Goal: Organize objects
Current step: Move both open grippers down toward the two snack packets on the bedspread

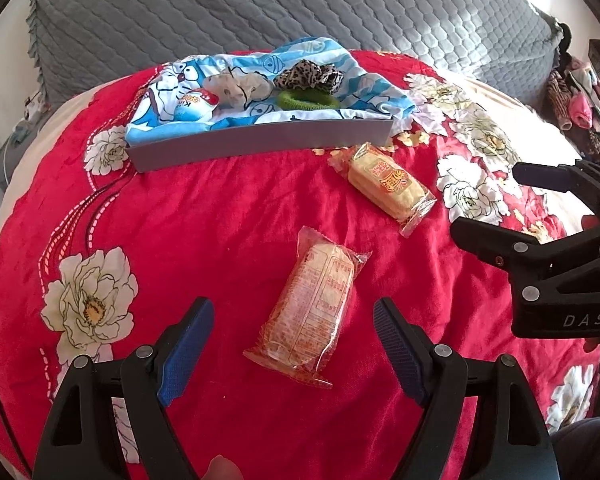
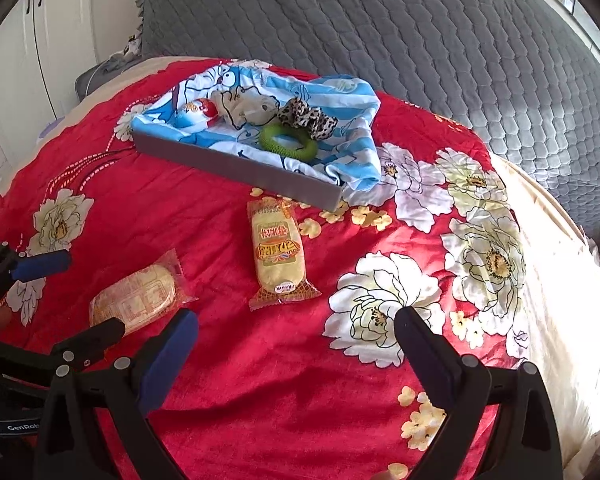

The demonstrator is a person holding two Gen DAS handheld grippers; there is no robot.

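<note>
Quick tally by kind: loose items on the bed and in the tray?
Wrapped snack cakes on the blanket: 2
Hair scrunchies in the tray: 3, spotted, leopard, green
Egg-shaped toy in the tray: 1
Total: 6

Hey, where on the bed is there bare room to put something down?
Free: the red blanket between the grey tray and the left gripper, left of the near snack pack. Also the flowered stretch right of the far snack pack. Crowded: inside the tray.
</note>
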